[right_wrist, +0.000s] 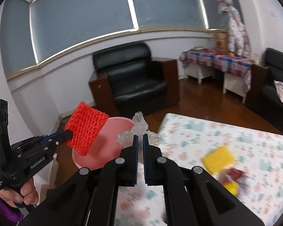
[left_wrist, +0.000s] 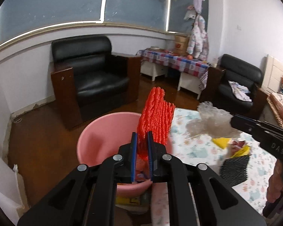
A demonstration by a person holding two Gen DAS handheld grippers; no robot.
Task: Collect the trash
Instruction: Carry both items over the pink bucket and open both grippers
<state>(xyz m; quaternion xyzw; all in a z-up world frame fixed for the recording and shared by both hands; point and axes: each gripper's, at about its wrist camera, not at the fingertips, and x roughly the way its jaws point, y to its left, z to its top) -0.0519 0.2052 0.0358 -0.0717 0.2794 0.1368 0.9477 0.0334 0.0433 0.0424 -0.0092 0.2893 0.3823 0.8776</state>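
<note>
Clamped between the left gripper's [left_wrist: 141, 137] blue pads, an orange-red foam net [left_wrist: 156, 116] stands upright above the pink basin [left_wrist: 103, 131] beside the patterned table [left_wrist: 258, 169], where yellow scraps [left_wrist: 221, 142] lie. From the right wrist, the right gripper [right_wrist: 140, 141] pinches crumpled clear plastic wrap [right_wrist: 139, 128] near the basin's rim, over the table's edge.

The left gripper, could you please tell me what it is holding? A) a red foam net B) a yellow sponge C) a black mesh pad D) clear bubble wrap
A: the left gripper is clamped on the red foam net above the pink basin.
</note>
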